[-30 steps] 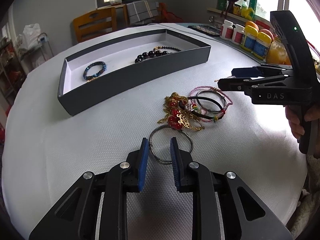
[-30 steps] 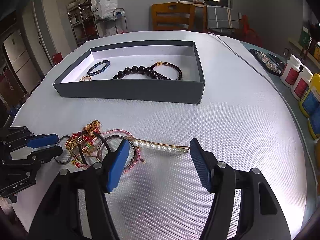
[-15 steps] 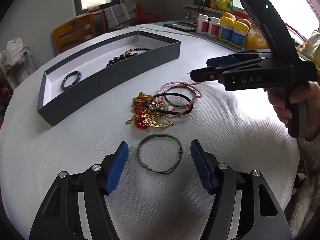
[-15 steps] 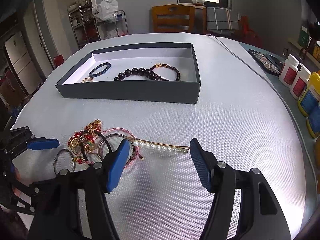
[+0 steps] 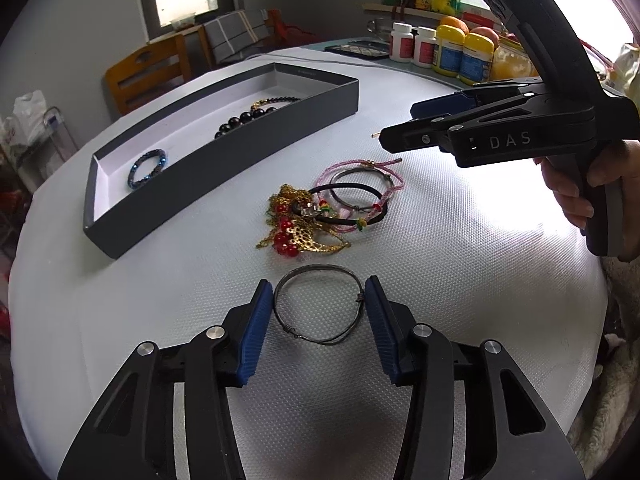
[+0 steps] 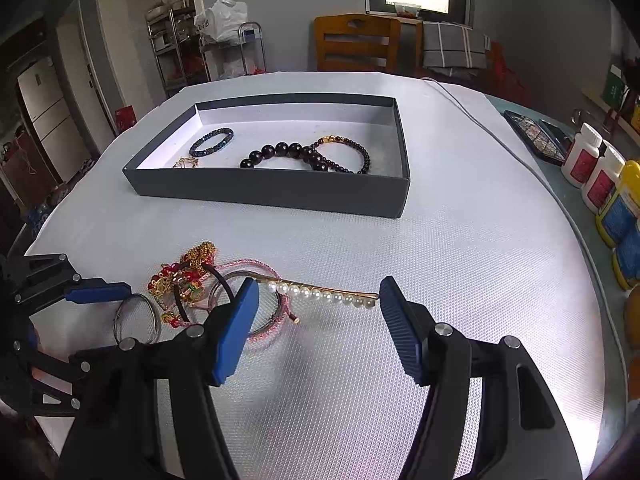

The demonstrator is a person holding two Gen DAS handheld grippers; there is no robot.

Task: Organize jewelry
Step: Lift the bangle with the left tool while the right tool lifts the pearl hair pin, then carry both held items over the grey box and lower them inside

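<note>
Here the round table (image 6: 460, 240) wears a white, finely dimpled cover, with a wooden chair (image 6: 356, 44), a window and a metal shelf rack (image 6: 176, 48) behind it in a grey-walled room, and bottles (image 5: 448, 54) along the far edge. The left gripper (image 5: 319, 306) is spread apart around a thin wire bangle (image 5: 318, 304) lying flat on the cover. The right gripper (image 6: 318, 312) is likewise spread wide, a pearl hair pin (image 6: 320, 294) between its pads. A dark tray (image 6: 280, 192) holds beaded bracelets (image 6: 304, 154); tangled jewelry (image 5: 320, 216) lies near it.
</note>
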